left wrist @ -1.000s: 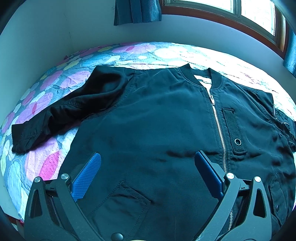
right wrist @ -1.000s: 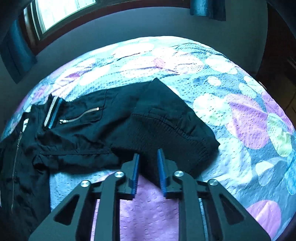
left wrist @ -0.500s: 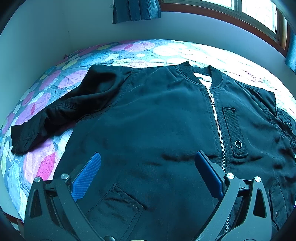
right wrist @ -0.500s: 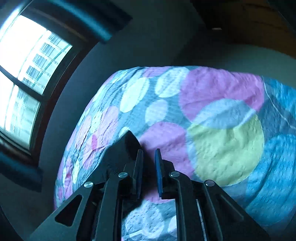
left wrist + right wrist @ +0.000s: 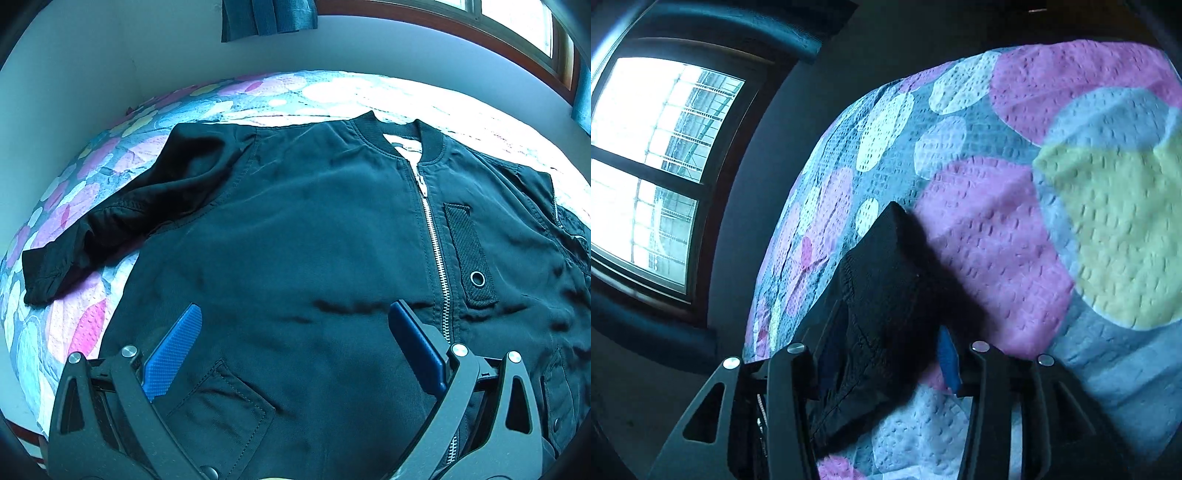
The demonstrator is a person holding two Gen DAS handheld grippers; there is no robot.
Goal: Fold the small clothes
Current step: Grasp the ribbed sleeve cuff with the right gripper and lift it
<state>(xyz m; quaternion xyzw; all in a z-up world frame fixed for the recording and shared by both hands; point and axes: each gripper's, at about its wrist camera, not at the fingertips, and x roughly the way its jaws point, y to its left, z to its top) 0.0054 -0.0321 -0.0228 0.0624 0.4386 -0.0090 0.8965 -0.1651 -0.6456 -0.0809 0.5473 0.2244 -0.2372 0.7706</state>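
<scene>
Left wrist view: small black satin-like bomber jacket (image 5: 314,240) laid front-up and zipped on the quilted bedspread with pink, yellow and white spots (image 5: 74,206), collar toward the bedspread's far edge under the window. One sleeve (image 5: 122,221) bunched and angled out over the bedspread's near left part, not yet folded in. Left gripper (image 5: 295,310) spread wide just above the jacket's lower front, blue pads on either side of bare cloth, gripping nothing.

Right wrist view: right gripper (image 5: 886,347) pinching the ribbed black sleeve cuff (image 5: 886,277), lifted a little clear of the bedspread (image 5: 1015,240) and throwing a shadow on it. Jaws just closing, with the cuff between them; one blue pad visible, the other hidden by cloth.

Risks, as a judgement: thin grip near the cuff's edge, so a quick swing toward the jacket's body could let it slip out and drop short. With nothing pinning the body, a pull on the sleeve could drag the slick cloth across the bedspread and skew the fold. Bunched sleeve likely to land creased unless drawn straight first.
</scene>
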